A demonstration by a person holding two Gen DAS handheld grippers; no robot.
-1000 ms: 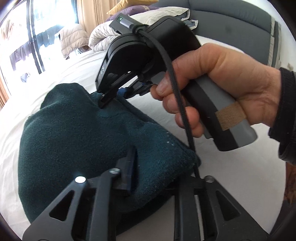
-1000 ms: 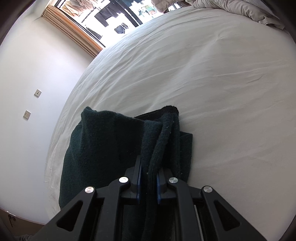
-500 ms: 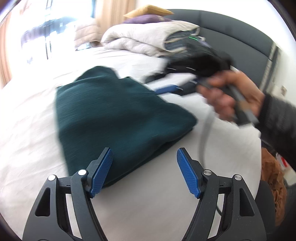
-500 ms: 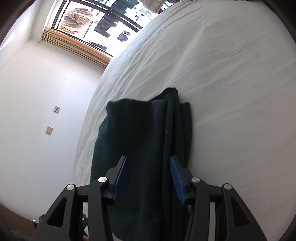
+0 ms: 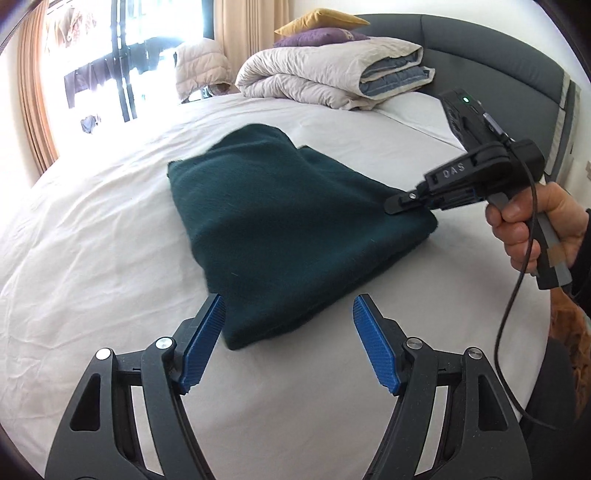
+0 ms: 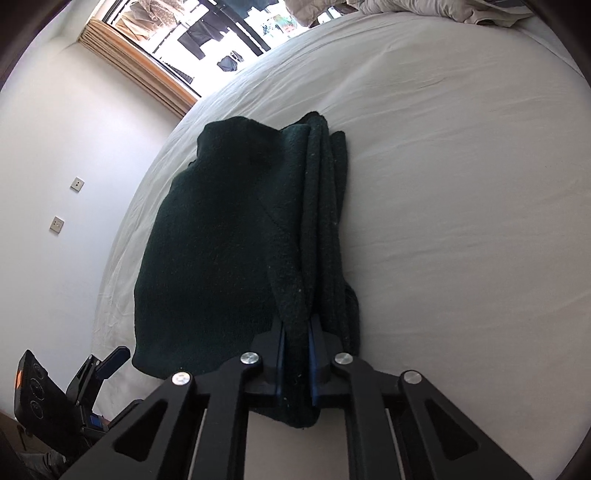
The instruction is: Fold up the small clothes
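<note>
A dark green fleece garment (image 5: 288,221) lies folded into a thick rectangle on the white bed sheet (image 5: 110,258). My left gripper (image 5: 288,301) stands open just short of the garment's near corner, its blue pads (image 5: 203,343) touching nothing. A hand (image 5: 524,229) holds my right gripper (image 5: 397,203) at the garment's right edge. In the right wrist view the right gripper (image 6: 295,325) has its jaws closing, and they pinch a raised fold of the garment (image 6: 221,240). The left gripper (image 6: 110,363) shows at the lower left, off the cloth.
A folded beige duvet (image 5: 332,77) with a purple and a yellow pillow (image 5: 317,29) lies against the dark grey headboard (image 5: 480,48). A black cable (image 5: 517,314) hangs from the right gripper. A window with curtains (image 5: 33,110) is at the far left.
My left gripper let go of the garment, opened and drew back from it. My right gripper opened, slid nearer along the edge, and closed again on a fold.
</note>
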